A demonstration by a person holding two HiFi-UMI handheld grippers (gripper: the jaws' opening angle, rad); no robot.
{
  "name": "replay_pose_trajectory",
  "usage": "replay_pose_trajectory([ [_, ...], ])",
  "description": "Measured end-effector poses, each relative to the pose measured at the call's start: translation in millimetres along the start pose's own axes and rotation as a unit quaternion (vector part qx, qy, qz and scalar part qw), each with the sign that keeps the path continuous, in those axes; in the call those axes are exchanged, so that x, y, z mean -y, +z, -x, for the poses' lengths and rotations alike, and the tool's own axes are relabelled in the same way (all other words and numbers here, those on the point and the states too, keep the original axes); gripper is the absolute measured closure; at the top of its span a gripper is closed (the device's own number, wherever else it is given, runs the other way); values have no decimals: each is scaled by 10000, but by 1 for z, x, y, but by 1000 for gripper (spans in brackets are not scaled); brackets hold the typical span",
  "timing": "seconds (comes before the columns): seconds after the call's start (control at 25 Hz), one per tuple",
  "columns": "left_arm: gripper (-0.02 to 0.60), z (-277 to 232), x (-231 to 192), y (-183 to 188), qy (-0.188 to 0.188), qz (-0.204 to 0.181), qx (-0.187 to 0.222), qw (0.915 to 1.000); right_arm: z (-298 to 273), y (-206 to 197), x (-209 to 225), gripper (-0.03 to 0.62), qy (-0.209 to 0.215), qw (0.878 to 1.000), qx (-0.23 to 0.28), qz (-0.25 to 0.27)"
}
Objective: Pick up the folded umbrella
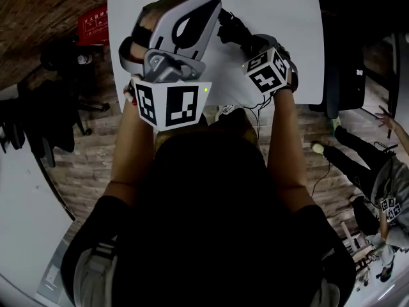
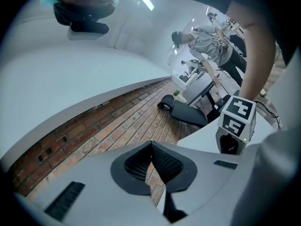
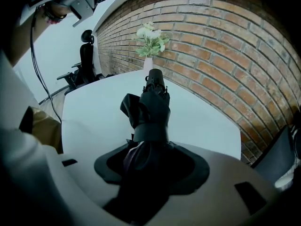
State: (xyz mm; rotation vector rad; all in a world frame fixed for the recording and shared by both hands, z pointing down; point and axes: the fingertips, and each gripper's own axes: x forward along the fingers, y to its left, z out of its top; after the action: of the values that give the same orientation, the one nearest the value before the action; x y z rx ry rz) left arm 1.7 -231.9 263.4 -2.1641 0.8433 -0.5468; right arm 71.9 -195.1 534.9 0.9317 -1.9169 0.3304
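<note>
The folded umbrella [image 3: 150,112] is black, bound with a strap, and sticks out from my right gripper [image 3: 150,149] above the white table [image 3: 94,112]. Both jaws press on its lower part, so the right gripper is shut on it. From the head view the umbrella [image 1: 235,29] shows as a dark bundle ahead of the right gripper [image 1: 250,45], over the table [image 1: 287,18]. My left gripper [image 1: 185,24] is held high at the left, apart from the umbrella. In its own view the left gripper [image 2: 151,147] has its pads meeting at the tip with nothing between them.
A white vase of flowers [image 3: 150,41] stands at the table's far edge, in line with the umbrella. A brick wall [image 3: 225,55] runs behind it. A black office chair [image 3: 87,55] is at the left. Another person [image 1: 383,171] stands at the right on the brick floor.
</note>
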Motion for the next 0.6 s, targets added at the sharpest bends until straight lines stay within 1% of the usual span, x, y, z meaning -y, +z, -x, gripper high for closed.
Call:
replay_pose_trajectory([
  [0.4,569,13,-8,11,126,-78,-57,9999,32,32,11,367,-210,9977,641,-59],
  [0.6,569,19,-12,19,189,-122,-32,9997,47,47,16,367,-298,9957,875,-62],
])
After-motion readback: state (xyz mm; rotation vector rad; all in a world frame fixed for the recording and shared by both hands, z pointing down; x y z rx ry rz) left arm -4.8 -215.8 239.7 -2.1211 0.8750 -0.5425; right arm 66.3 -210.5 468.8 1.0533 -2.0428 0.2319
